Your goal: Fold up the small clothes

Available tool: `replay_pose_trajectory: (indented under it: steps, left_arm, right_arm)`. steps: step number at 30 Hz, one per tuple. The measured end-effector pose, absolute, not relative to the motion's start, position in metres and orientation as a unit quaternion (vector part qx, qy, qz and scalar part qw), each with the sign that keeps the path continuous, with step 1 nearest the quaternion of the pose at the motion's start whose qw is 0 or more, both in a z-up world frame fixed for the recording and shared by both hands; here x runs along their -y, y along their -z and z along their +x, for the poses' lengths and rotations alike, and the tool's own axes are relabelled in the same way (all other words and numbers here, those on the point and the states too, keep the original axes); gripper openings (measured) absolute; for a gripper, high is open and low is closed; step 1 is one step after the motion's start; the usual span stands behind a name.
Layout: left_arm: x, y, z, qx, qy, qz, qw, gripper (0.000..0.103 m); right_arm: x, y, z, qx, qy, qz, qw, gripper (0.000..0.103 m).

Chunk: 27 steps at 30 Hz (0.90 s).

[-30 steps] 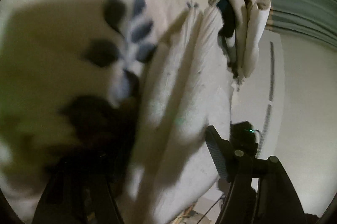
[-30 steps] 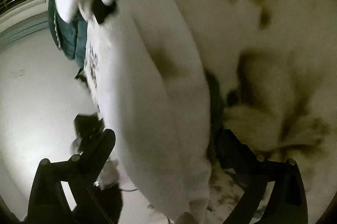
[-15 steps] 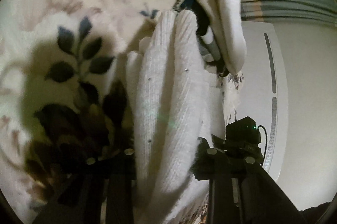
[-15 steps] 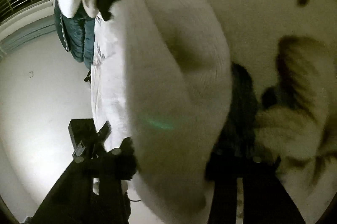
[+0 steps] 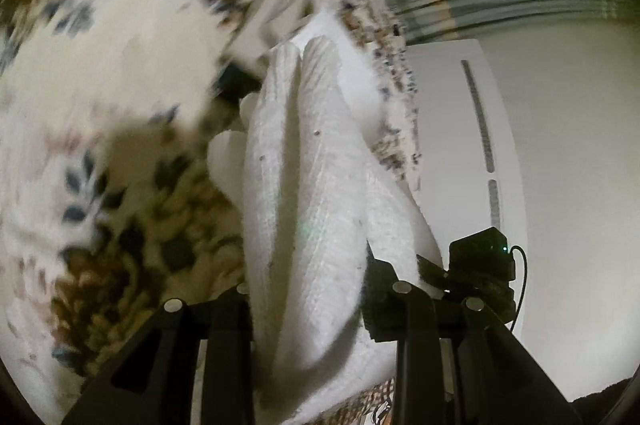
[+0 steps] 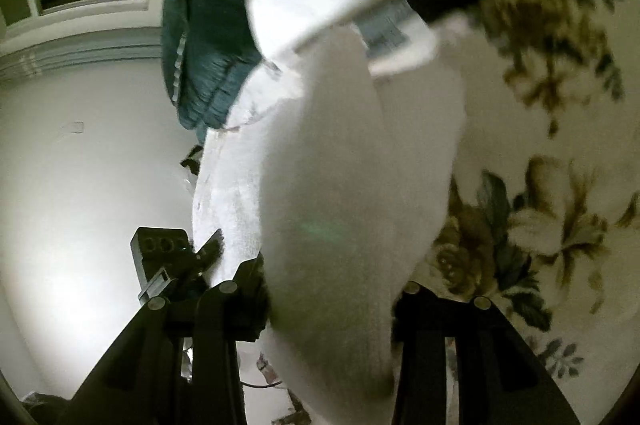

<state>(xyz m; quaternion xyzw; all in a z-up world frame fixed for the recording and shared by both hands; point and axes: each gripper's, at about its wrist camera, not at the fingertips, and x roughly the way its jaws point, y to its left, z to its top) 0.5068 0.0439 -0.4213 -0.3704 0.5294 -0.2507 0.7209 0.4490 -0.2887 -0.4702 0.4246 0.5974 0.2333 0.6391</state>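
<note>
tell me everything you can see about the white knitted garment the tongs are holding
The white knitted garment is a ribbed, soft-looking knit with a few tiny dark specks. It is bunched lengthwise into thick folds and lifted over the floral bedspread. The left tongs and right tongs are each shut on one end. Its far part is blurred.

Right hand-held gripper (image 6: pixel 328 289) clamped on white knit garment (image 6: pixel 352 185), above floral blanket (image 6: pixel 560 153).

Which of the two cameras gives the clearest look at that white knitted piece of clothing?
The left wrist view: the white knit garment is sharp there, its ribbed weave and folds visible. The right wrist view shows it close up and blurred, texture lost.
</note>
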Motion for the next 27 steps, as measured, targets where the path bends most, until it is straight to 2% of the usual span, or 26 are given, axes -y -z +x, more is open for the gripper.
replay_pose_trajectory:
  steps: [4, 8, 13, 17, 21, 24, 27]
  left_arm:
    - [-0.03, 0.372, 0.548, -0.506, 0.272, -0.363, 0.734, 0.026]
    - [-0.013, 0.335, 0.614, -0.479, 0.293, -0.361, 0.744, 0.026]
    - [0.003, 0.339, 0.7, -0.471, 0.298, -0.352, 0.751, 0.027]
    - [0.01, 0.387, 0.751, -0.495, 0.275, -0.34, 0.751, 0.027]
    - [0.012, 0.442, 0.766, -0.53, 0.249, -0.331, 0.74, 0.027]
    - [0.011, 0.46, 0.768, -0.544, 0.239, -0.326, 0.735, 0.029]
    - [0.008, 0.461, 0.769, -0.553, 0.223, -0.32, 0.736, 0.036]
  right_arm:
    - [0.318, 0.407, 0.469, -0.571, -0.233, 0.419, 0.666, 0.041]
    - [0.337, 0.351, 0.523, -0.537, -0.23, 0.41, 0.7, 0.041]
    - [0.345, 0.324, 0.625, -0.507, -0.223, 0.399, 0.731, 0.041]
    - [0.351, 0.354, 0.689, -0.516, -0.208, 0.395, 0.731, 0.041]
    - [0.35, 0.422, 0.73, -0.545, -0.191, 0.408, 0.707, 0.041]
    - [0.347, 0.462, 0.746, -0.566, -0.177, 0.406, 0.695, 0.041]
    - [0.342, 0.475, 0.758, -0.58, -0.174, 0.393, 0.692, 0.043]
